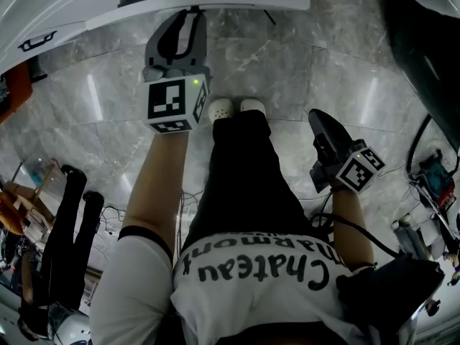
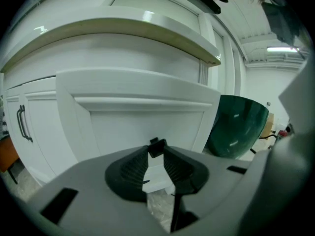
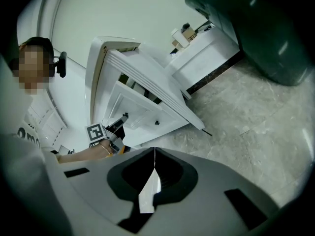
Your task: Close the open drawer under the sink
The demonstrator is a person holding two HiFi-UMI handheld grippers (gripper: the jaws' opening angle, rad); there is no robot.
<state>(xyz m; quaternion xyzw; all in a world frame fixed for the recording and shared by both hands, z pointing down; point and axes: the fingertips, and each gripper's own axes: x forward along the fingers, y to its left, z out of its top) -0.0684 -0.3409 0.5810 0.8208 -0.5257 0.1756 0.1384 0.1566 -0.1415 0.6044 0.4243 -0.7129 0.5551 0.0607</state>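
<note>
- My left gripper [image 2: 157,150] pinches the small black knob [image 2: 157,143] on the white panelled drawer [image 2: 147,119]. The drawer stands out from the cabinet, under the white counter edge [image 2: 123,31].
- My right gripper [image 3: 154,167] hangs aside, its jaws pressed together on nothing.
- If I push off-axis, the pads could slip off that small knob, or the drawer could skew and bind.
- The floor is glossy grey marble [image 1: 302,70], and a dark green round tub [image 2: 236,127] stands just beside the cabinet.
</note>
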